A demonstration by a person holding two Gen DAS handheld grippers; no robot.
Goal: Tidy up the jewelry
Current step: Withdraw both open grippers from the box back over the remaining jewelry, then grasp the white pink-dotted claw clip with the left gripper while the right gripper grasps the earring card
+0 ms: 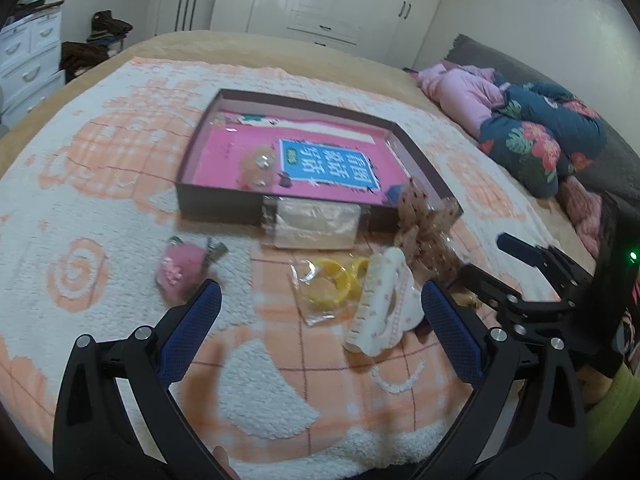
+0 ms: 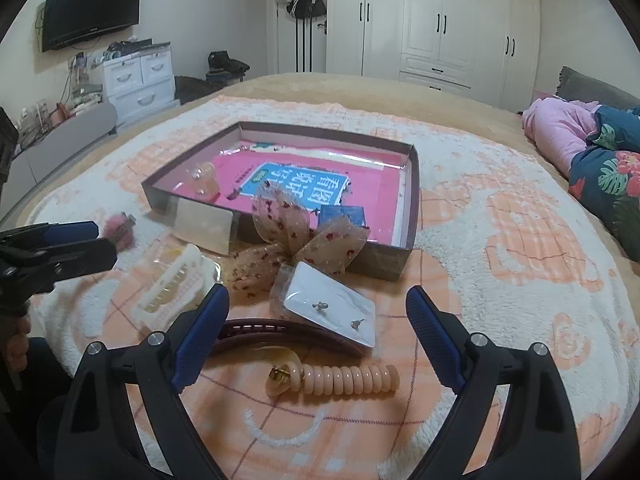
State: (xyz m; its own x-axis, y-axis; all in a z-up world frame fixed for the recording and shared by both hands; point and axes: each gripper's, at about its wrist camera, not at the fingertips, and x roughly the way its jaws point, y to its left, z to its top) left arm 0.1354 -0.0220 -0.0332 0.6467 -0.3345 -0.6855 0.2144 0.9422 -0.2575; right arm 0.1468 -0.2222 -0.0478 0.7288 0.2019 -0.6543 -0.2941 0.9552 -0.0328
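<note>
Left gripper point(image 1: 320, 312): fingers spread wide, nothing between the pads; they hang over a white claw clip point(image 1: 382, 308) and a clear bag of yellow rings point(image 1: 330, 286).

Right gripper point(image 2: 318, 320): fingers equally wide apart, empty, above a dark red hair clip point(image 2: 280, 330), an earring card point(image 2: 332, 304) and a peach coil hair tie point(image 2: 340, 378).

All lie on a fluffy peach-and-white blanket point(image 1: 120, 168) spread over the bed.

Just beyond: a mesh bow point(image 2: 296, 244) touching the near wall of a shallow dark box point(image 2: 408, 208), a small bagged pale box point(image 1: 316, 222) against that wall, a pink fuzzy piece point(image 1: 180, 270) off to the left.

In the box: a pink book point(image 1: 224, 156), a small translucent piece point(image 2: 204, 182).

Room: white wardrobe point(image 2: 440, 20), wall TV point(image 2: 92, 8), white drawers point(image 2: 136, 80), floral bedding point(image 1: 540, 140).
</note>
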